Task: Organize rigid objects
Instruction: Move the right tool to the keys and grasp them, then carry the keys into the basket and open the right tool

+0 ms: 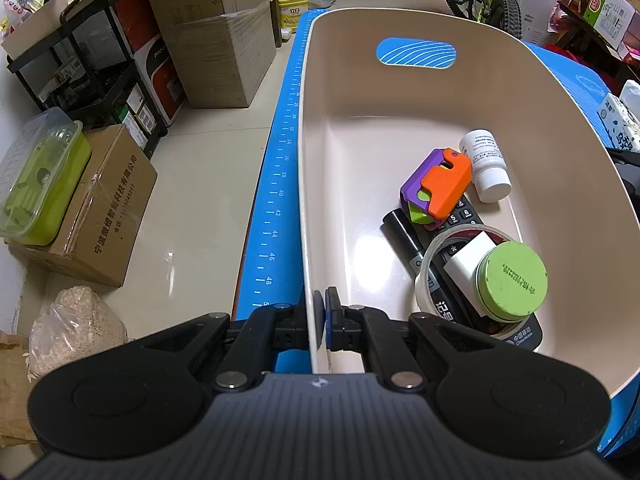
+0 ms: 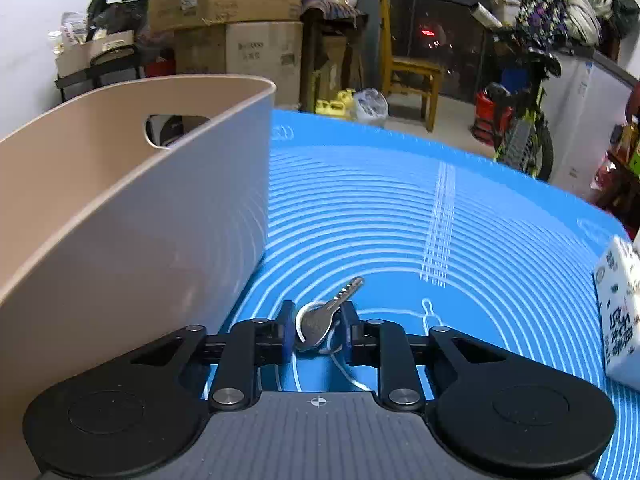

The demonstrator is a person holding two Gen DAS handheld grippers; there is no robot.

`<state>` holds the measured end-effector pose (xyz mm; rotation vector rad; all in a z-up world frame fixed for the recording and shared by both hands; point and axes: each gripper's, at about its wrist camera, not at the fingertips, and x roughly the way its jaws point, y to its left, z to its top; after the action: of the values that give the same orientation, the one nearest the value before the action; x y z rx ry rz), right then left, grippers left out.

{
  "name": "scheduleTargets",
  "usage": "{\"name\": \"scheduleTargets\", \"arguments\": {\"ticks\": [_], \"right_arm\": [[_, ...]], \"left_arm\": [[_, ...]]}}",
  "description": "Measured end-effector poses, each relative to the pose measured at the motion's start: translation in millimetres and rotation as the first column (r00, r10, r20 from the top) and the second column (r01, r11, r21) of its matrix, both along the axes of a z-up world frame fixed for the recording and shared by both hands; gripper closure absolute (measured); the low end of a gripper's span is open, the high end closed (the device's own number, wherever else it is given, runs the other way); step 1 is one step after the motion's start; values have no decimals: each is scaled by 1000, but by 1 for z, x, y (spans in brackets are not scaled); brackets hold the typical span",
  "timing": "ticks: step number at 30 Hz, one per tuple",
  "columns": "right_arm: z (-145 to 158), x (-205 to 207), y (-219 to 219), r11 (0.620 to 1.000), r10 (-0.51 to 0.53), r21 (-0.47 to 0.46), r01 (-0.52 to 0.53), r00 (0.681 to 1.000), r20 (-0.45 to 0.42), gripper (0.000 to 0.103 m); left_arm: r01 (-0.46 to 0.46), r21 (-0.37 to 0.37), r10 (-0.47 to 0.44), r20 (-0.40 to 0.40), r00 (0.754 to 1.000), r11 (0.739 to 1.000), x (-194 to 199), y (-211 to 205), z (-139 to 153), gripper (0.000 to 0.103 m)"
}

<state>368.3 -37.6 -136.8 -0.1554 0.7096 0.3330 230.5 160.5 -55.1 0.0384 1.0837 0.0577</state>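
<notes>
- Two grippers are at work here. The left gripper [image 1: 320, 312] has its jaws clamped on the near side wall of the beige bin [image 1: 420, 92], one pad inside, one outside.
- The right gripper [image 2: 316, 330] has its jaws drawn in around a silver key [image 2: 320, 320]. The pads sit close against the key's head; I cannot tell for sure that both press on it. The blade points toward 1 o'clock, and a ring shows at the head.
- Only the left wrist view looks into the bin. The contents crowd the corner at 4 o'clock from its middle: a green-lidded jar [image 1: 512, 280] and a white block [image 1: 468, 260] sit inside a roll of clear tape [image 1: 424, 276], on top of a dark remote control [image 1: 460, 220] and a black marker [image 1: 408, 240].
- At 12 o'clock from the tape roll lies an orange-and-purple toy [image 1: 436, 186], resting partly on the remote. A white bottle [image 1: 486, 164] lies on its side just beside the toy, at its 2 o'clock.
- Only the right wrist view shows the key. There the bin is seen from outside, as a tall wall at 9 o'clock from the gripper, so the key lies outside it on the blue mat [image 2: 400, 208].
- A printed white pack [image 2: 620, 308] stands at 3 o'clock on the mat's edge.
</notes>
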Motion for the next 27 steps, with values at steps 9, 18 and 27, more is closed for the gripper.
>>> {"name": "scheduleTargets", "arguments": {"ticks": [9, 18, 27], "right_arm": [[11, -3, 2, 1000, 21, -11, -20, 1000, 19, 82], [-1, 3, 4, 1000, 21, -7, -21, 999, -36, 87], [22, -1, -14, 998, -45, 31, 45, 999, -12, 87]], "left_arm": [[0, 0, 0, 0, 1000, 1000, 0, 1, 1, 96], [-1, 0, 1, -1, 1000, 1000, 0, 1, 1, 96], [-4, -7, 4, 0, 1000, 1000, 1, 2, 2, 96]]}}
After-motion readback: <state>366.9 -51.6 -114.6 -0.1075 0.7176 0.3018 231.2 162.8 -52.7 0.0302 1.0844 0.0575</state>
